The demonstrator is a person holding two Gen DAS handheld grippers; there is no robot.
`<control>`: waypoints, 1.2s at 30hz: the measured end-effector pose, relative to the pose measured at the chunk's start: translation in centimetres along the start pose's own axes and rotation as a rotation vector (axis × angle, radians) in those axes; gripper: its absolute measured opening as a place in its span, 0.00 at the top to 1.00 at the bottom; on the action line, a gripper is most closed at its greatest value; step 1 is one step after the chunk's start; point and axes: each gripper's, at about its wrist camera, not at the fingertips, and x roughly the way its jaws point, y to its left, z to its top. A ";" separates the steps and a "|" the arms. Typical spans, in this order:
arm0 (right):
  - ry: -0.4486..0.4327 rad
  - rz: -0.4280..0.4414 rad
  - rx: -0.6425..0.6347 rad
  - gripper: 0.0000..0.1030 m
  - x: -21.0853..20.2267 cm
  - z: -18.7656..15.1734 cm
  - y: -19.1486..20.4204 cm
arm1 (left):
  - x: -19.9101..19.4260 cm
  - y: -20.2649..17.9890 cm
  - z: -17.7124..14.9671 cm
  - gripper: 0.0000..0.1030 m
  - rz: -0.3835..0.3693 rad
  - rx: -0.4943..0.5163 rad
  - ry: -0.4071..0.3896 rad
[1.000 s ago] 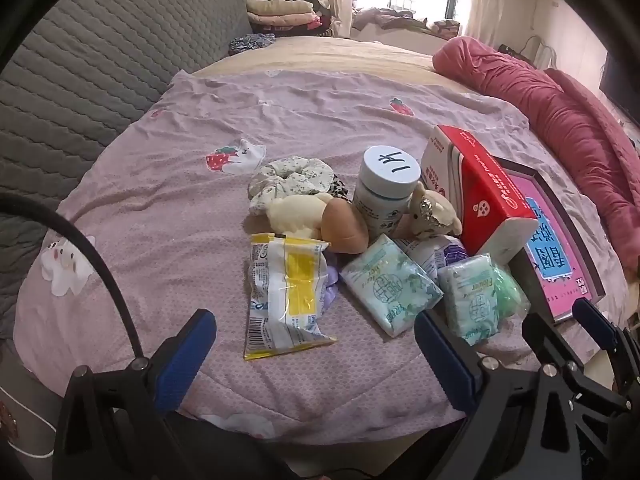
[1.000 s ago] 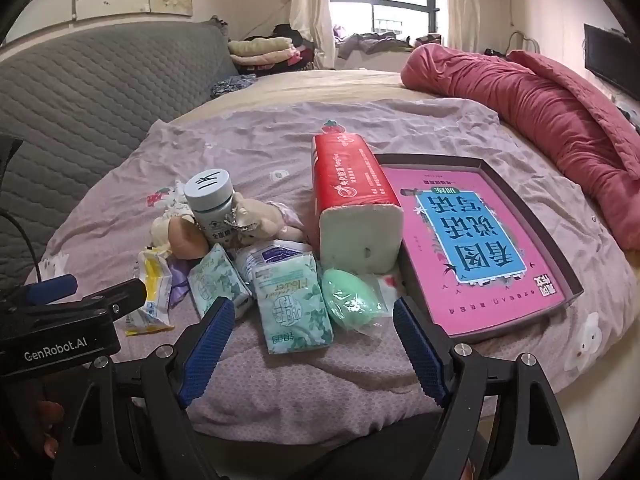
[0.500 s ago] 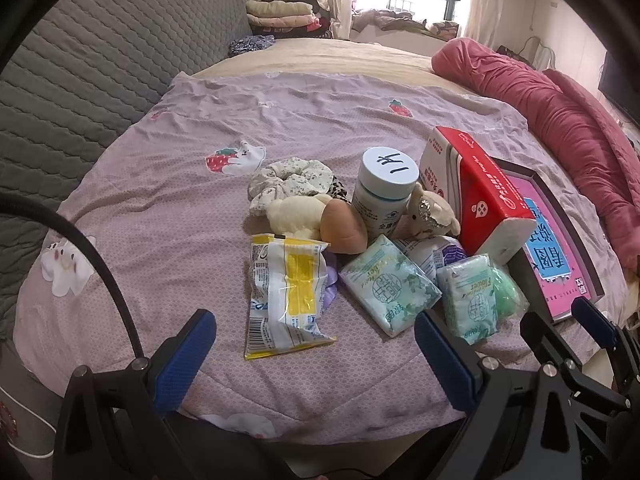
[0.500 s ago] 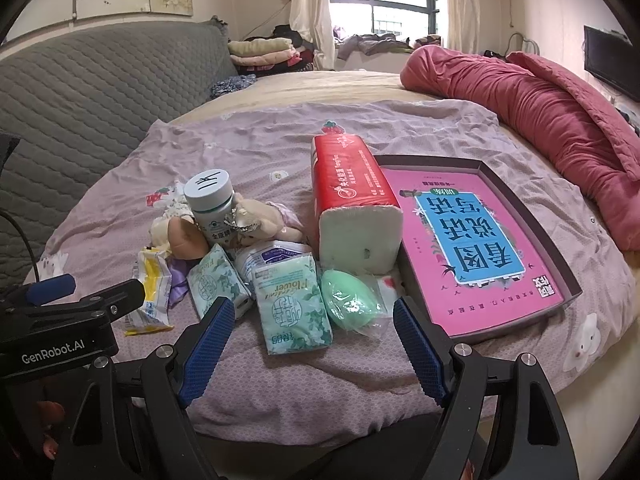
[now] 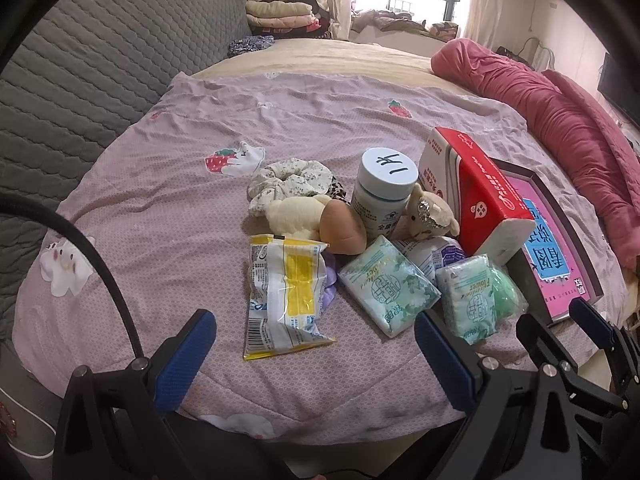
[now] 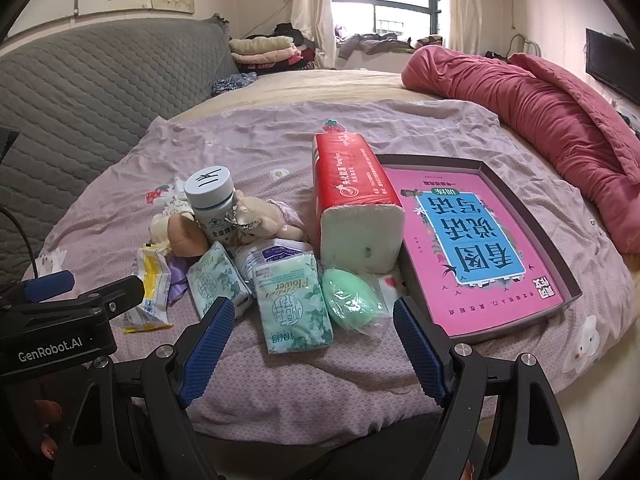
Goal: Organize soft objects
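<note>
We hold both grippers low at the near edge of the bed, level and aimed forward across the lilac bedspread (image 5: 168, 208) toward the heap of soft things. Our left gripper (image 5: 314, 346) has its blue-padded fingers (image 5: 182, 356) spread wide with nothing between them, and through the gap lies the yellow-and-white snack packet (image 5: 286, 294), flat on the cloth just ahead. Our right gripper (image 6: 312, 344) is likewise spread wide and empty, its fingers (image 6: 418, 350) framing a green floral tissue pack (image 6: 292, 304) and a green egg-shaped sponge in clear wrap (image 6: 352, 298), which touch one another. Neither gripper touches anything. In the right wrist view the left gripper's black body sits at the lower left, beside the right one; in the left wrist view the right gripper's finger shows at the lower right edge. Behind the near items stand a white bottle (image 6: 212, 200) with a marked lid, upright, with a small plush bear (image 6: 256, 220) leaning against it and a cream plush toy with a brown end (image 5: 316, 220) to its left. A floral scrunchie (image 5: 290, 180) lies just behind that toy. A second tissue pack (image 5: 386, 286) lies between the snack packet and the first. The red tissue brick (image 6: 352, 200) lies lengthwise beside the shallow box holding a pink book (image 6: 472, 240), touching its left wall. A rolled red quilt (image 6: 540, 120) lies along the bed's right side, well apart from the pile.
</note>
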 end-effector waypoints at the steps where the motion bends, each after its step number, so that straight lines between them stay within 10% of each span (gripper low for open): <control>1: 0.000 0.001 0.000 0.20 0.0 0.0 0.0 | 0.0 0.0 0.0 0.03 0.000 0.001 0.000; 36: 0.062 0.063 0.011 0.20 3.4 0.4 -0.3 | 6.1 5.9 1.1 0.03 0.012 -0.102 0.098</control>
